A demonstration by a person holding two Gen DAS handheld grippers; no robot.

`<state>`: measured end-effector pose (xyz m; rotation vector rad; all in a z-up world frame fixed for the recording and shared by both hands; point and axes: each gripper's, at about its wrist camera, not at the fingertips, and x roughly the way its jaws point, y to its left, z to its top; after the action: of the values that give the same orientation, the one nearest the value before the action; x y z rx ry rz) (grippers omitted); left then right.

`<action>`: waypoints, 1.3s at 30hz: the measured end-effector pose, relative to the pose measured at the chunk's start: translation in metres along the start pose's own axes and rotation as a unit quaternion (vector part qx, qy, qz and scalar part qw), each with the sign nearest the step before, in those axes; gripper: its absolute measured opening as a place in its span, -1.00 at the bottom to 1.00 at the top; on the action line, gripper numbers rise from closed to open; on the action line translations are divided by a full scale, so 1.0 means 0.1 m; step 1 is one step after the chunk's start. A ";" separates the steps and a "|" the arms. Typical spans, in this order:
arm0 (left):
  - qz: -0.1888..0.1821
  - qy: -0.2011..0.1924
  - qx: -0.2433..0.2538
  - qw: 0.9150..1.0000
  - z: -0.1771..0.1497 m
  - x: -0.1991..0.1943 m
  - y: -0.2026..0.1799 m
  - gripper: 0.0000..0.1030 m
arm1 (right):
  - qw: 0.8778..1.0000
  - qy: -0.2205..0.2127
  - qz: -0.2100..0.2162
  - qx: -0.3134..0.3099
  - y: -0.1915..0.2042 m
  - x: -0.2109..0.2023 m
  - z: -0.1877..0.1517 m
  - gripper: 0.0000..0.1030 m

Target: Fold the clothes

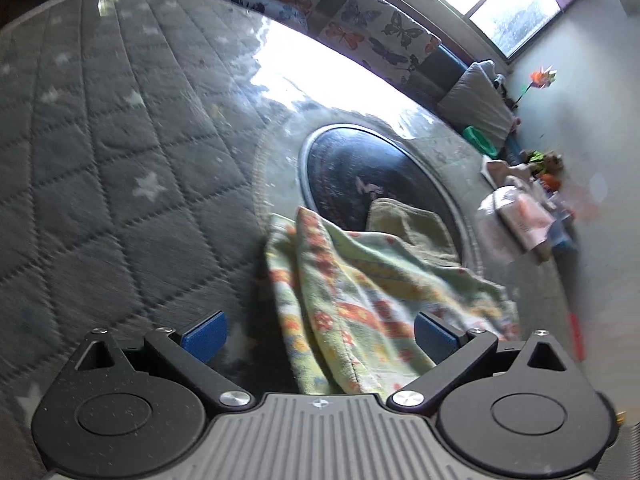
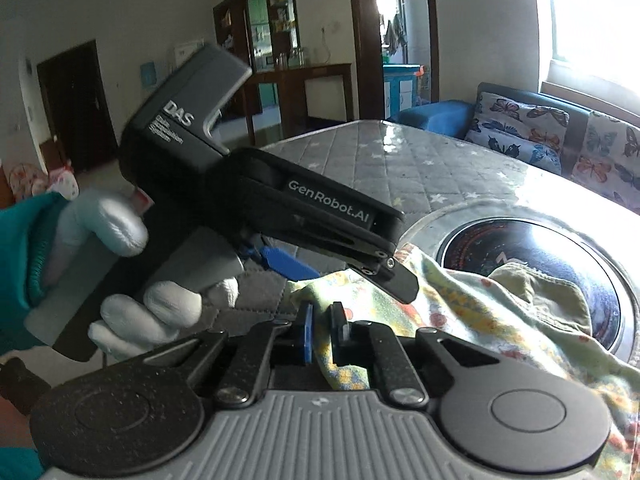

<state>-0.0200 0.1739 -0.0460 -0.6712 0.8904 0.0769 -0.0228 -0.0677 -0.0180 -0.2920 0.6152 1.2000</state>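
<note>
A light green patterned cloth (image 1: pixel 360 304) with orange and yellow motifs lies bunched on the quilted grey table cover, partly over a round black glass plate (image 1: pixel 360 168). My left gripper (image 1: pixel 320 338) is open, its blue pads (image 1: pixel 204 338) on either side of the cloth's near edge. In the right wrist view my right gripper (image 2: pixel 322 332) is shut on a fold of the cloth (image 2: pixel 460 300). The left gripper's body (image 2: pixel 256 200), held by a white-gloved hand (image 2: pixel 120 232), hovers just above and left of it.
The grey star-quilted cover (image 1: pixel 100 140) spreads to the left. A sofa with butterfly cushions (image 1: pixel 360 20) runs along the far edge under a window. Boxes and toys (image 1: pixel 528 200) sit at the table's right end. A doorway and shelves (image 2: pixel 280 40) lie beyond.
</note>
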 end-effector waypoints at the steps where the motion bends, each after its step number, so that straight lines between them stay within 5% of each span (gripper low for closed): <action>1: -0.007 0.004 -0.006 1.000 0.01 0.02 0.00 0.93 | 1.000 -0.005 0.001 0.003 -0.02 -0.03 0.00 -0.86; 9: -0.053 0.023 -0.018 0.998 0.09 0.15 -0.03 0.61 | 1.000 -0.019 0.012 0.010 -0.10 -0.14 0.01 -0.88; 17: -0.083 0.043 -0.031 0.995 0.06 0.29 0.00 -0.43 | 0.999 -0.020 0.025 0.005 -0.10 -0.10 0.01 -0.86; 19: -0.083 0.045 -0.036 0.995 0.06 0.31 0.03 -0.53 | 0.999 -0.017 0.027 0.012 -0.14 -0.11 -0.02 -0.78; 21: -0.086 0.044 -0.039 0.995 0.05 0.32 0.06 -0.54 | 0.999 -0.020 0.024 0.022 -0.18 -0.19 -0.07 -0.49; 26: -0.085 0.042 -0.028 0.995 0.04 0.30 0.05 -0.56 | 0.998 -0.023 -0.032 0.053 -0.51 -0.37 -0.15 -0.17; 36: -0.072 0.038 -0.009 0.997 0.04 0.31 -0.02 -0.56 | 0.968 -0.004 -0.204 0.148 -1.57 -0.64 -0.45 0.08; 39: -0.066 0.038 -0.005 0.997 0.04 0.32 -0.04 -0.56 | 0.956 0.003 -0.228 0.185 -1.87 -0.61 -0.60 0.09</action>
<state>0.0045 0.1668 -0.0655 -0.7451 0.9163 -0.0629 0.1200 -0.2120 -0.0498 -0.1096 0.7176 0.6253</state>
